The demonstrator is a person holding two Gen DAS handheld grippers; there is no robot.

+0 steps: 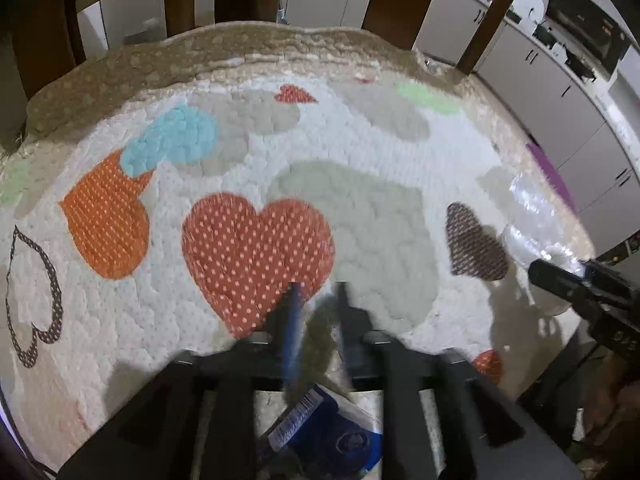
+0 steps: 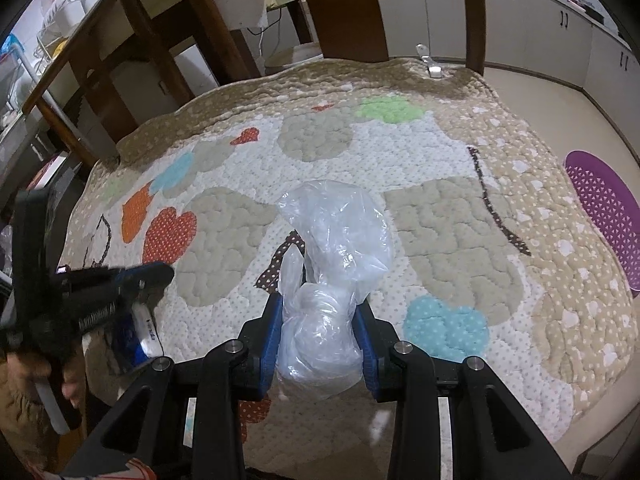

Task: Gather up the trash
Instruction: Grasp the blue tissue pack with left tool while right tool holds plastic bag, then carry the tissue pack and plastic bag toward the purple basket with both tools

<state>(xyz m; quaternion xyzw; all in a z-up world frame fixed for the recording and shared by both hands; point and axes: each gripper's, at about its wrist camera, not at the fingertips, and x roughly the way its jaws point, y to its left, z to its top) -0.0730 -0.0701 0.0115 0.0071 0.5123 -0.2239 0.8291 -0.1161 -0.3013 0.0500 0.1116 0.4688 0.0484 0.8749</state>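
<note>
In the right wrist view, the right gripper [image 2: 318,344] pinches the bunched neck of a clear plastic bag [image 2: 336,240], so the bag stands ready to take trash. At nine o'clock, the left gripper [image 2: 140,300] has its fingers narrowed on a blue-and-white wrapper [image 2: 138,340], lifted off the quilted heart mat [image 2: 460,216], likely to carry it bagward. Farther off stand chair legs [image 2: 340,8].

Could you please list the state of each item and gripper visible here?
clear plastic bag: clamped at its bunched neck, bulging above the fingers.
right gripper: shut on the bag.
blue wrapper: crumpled, between the left gripper's fingers, looks held.
left gripper: narrow gap at its tips, blurred.
quilted mat: spread flat on the floor.
</note>
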